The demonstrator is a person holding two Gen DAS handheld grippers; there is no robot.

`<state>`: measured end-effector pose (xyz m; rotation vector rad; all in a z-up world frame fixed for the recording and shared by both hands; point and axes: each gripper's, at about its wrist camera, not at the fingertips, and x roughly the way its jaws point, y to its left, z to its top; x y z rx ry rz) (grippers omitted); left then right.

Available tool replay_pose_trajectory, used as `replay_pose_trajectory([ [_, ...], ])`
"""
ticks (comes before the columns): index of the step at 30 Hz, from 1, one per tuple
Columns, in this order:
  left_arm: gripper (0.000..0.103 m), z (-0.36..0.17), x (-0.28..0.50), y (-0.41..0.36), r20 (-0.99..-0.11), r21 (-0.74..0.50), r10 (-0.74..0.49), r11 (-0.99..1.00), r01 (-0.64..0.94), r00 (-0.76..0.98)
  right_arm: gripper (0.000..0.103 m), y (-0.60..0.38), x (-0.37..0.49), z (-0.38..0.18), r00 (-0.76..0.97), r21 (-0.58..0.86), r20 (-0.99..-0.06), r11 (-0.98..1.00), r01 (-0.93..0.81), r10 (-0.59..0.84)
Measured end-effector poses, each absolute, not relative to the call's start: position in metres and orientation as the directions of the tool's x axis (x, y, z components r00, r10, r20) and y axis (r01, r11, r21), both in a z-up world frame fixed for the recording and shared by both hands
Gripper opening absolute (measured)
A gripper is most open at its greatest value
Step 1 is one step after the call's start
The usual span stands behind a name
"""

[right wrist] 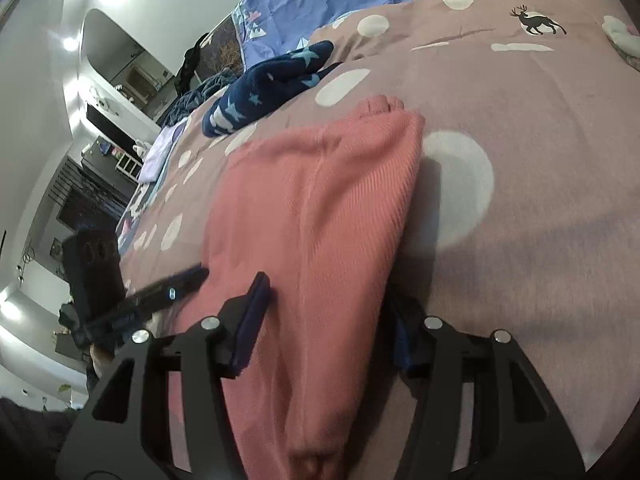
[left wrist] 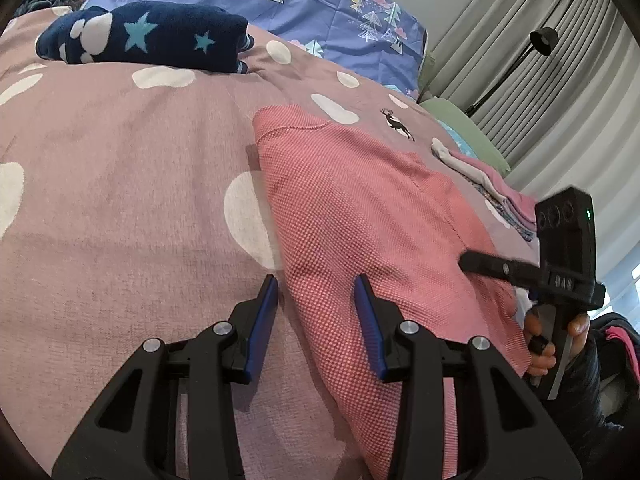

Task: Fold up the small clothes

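Already partly folded: pink garment flat on bedspread; finished stack at 2 o'clock. Left gripper wide open, straddling garment edge, holding nothing; right gripper likewise open around hem, gripping nothing.

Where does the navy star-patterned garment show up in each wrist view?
Left wrist: the navy garment lies at upper left, on the far part of the bedspread, beyond the pink garment.
Right wrist: the same garment sits upper centre-left, beyond the pink garment.
Shared landmark: the black deer print on the bedspread.
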<state>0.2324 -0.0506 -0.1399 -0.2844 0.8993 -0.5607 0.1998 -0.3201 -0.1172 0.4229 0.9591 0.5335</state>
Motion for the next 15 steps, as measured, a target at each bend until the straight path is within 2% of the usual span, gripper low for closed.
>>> replay_pose_trajectory([
  [2, 0.045, -0.139, 0.233, -0.047, -0.647, -0.494, -0.605, 0.796, 0.35, 0.464, 0.054, -0.325, 0.184, -0.115, 0.455, 0.557, -0.655, 0.793, -0.248, 0.603],
  [4, 0.061, -0.137, 0.233, -0.045, -0.618, -0.55, -0.665, 0.747, 0.374, 0.42, 0.054, -0.329, 0.176, -0.116, 0.448, 0.561, -0.651, 0.786, -0.259, 0.613],
  [6, 0.064, -0.138, 0.234, -0.049, -0.616, -0.55, -0.675, 0.738, 0.39, 0.407, 0.054, -0.33, 0.176, -0.118, 0.441, 0.567, -0.649, 0.78, -0.265, 0.62],
  [9, 0.065, -0.138, 0.242, -0.061, -0.644, -0.517, -0.65, 0.759, 0.396, 0.404, 0.054, -0.326, 0.192, -0.121, 0.427, 0.587, -0.642, 0.766, -0.262, 0.637],
  [13, 0.064, -0.136, 0.277, -0.071, -0.669, -0.531, -0.646, 0.762, 0.37, 0.368, 0.055, -0.315, 0.219, -0.12, 0.423, 0.567, -0.655, 0.777, -0.272, 0.626],
  [14, 0.061, -0.136, 0.283, -0.073, -0.67, -0.534, -0.644, 0.764, 0.363, 0.369, 0.055, -0.314, 0.223, -0.12, 0.425, 0.565, -0.655, 0.778, -0.273, 0.625],
  [15, 0.053, -0.137, 0.289, -0.076, -0.676, -0.524, -0.632, 0.774, 0.356, 0.378, 0.052, -0.315, 0.226, -0.12, 0.429, 0.564, -0.653, 0.779, -0.274, 0.623],
])
